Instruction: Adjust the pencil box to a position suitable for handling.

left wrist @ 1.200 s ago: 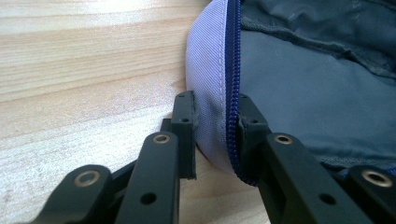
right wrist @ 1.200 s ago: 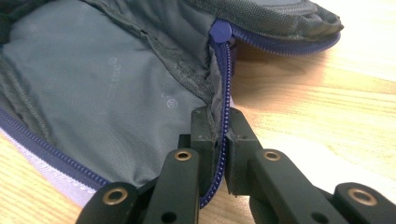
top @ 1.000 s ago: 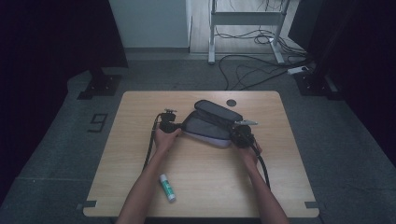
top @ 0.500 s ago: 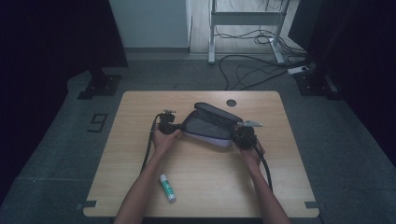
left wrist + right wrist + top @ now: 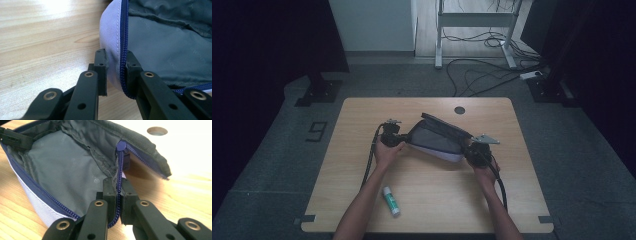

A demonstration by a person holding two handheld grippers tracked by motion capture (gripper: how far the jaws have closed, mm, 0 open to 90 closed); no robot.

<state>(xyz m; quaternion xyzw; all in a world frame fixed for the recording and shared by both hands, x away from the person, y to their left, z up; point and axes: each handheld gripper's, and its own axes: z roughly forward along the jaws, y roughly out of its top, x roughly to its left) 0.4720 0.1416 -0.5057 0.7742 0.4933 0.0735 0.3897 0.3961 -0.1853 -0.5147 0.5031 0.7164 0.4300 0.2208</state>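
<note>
- Holding an unzipped pouch (image 5: 439, 140) by both ends, I keep it near the middle of the wooden table (image 5: 362, 195), its mouth spread wide between my two tools.
- My left gripper (image 5: 116, 72) has its jaws clamped on the pouch's pale lilac outer wall and the blue zipper (image 5: 123, 37) edge at that end; fabric fills the gap between the pads.
- My right gripper (image 5: 117, 195) has its jaws pinched together on the zipper edge at the other end, with the blue zipper teeth running straight down between the pads.
- From the right gripper view I look straight into the pouch: I see grey lining (image 5: 65, 172), creased along an inner seam, and nothing lying on the part of the lining that I can see.
- The zipper pull (image 5: 121, 146) sits at the far end of the open track, just beyond my right jaws, and the dark upper flap (image 5: 140, 142) folds outward behind it.
- In the high view the left gripper (image 5: 398, 141) is at the pouch's left end and the right gripper (image 5: 468, 151) at its right end, each in a hand with a cable trailing back toward me.
- A glue stick (image 5: 391, 200) with a green body lies on the table well apart from the pouch, near the front edge beside my left forearm.
- A round cable hole (image 5: 459, 110) is in the tabletop just behind the pouch.
</note>
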